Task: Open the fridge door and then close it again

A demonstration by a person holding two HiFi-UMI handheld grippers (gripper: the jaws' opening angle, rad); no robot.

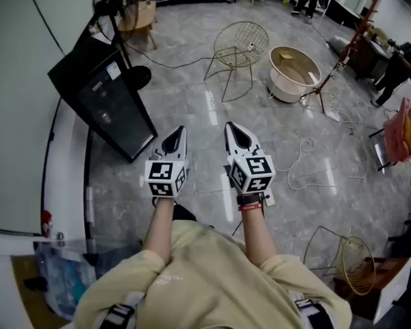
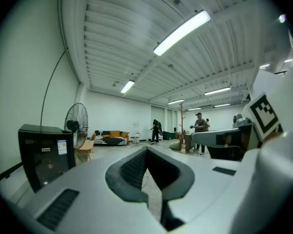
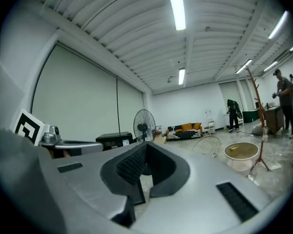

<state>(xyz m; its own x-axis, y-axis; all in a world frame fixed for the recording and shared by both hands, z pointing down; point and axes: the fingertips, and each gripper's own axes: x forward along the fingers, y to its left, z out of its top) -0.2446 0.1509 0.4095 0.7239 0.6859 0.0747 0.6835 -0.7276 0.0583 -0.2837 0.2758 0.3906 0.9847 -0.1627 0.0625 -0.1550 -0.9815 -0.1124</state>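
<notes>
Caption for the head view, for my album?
Person holds left gripper and right gripper, both shut and empty, over grey floor near black fridge.

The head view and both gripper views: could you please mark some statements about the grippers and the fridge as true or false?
1. Both grippers are shut and hold nothing. True: the left gripper and the right gripper have their jaws together, with nothing between them.
2. The left gripper touches the fridge. False: it is held well apart from the black fridge, to its right in the head view.
3. The fridge door stands wide open. False: it looks closed.
4. A standing fan is beyond the fridge. True.
5. The grippers point steeply down. False: they point level, side by side.
</notes>
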